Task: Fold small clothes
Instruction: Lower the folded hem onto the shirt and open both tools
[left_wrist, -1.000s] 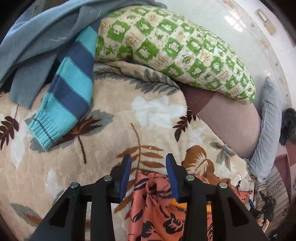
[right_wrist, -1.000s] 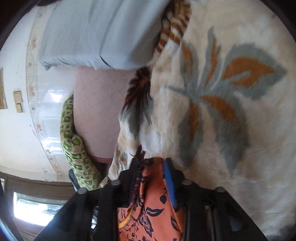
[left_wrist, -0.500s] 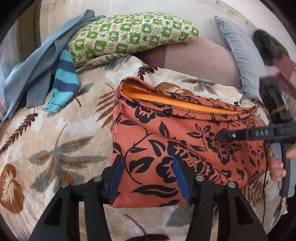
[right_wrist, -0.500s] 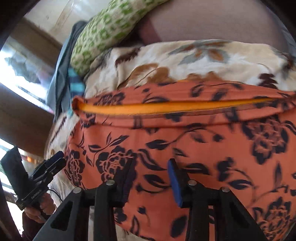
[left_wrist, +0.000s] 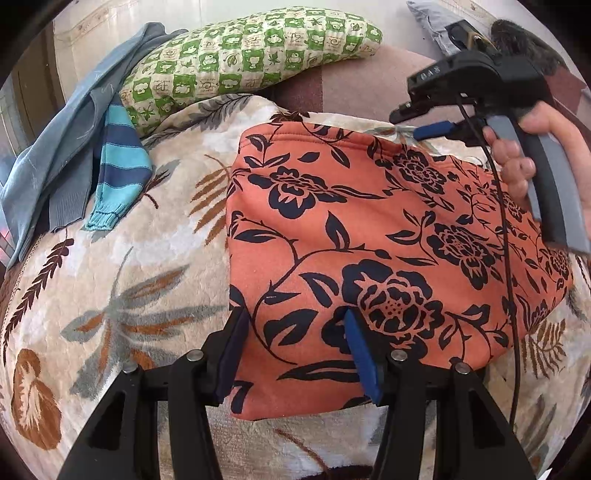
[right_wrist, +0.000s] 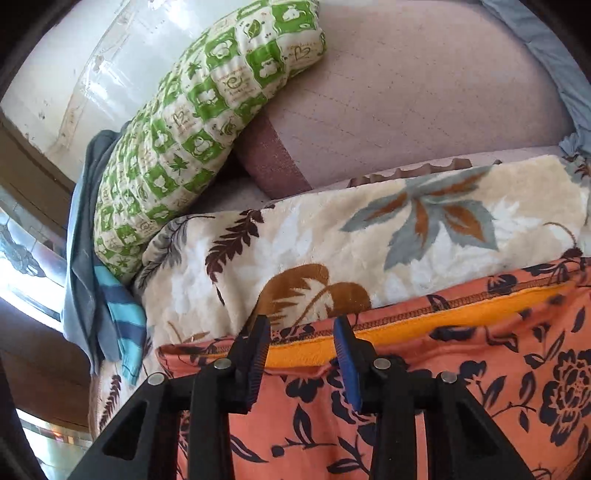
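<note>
Left gripper (left_wrist: 295, 343): jaws parted, nothing clamped. Right gripper (right_wrist: 301, 354): likewise parted. Orange floral garment (left_wrist: 369, 240): laid folded on leaf-patterned blanket (left_wrist: 122, 280).

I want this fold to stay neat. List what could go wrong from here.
1. The orange garment lies folded on a soft blanket; it may slump or shift.
2. The left gripper has its jaws open low over the near edge, so lifting away could snag and undo it.
3. In the right wrist view the orange lining gapes at the far edge by the right gripper; that layer may flip open.
</note>
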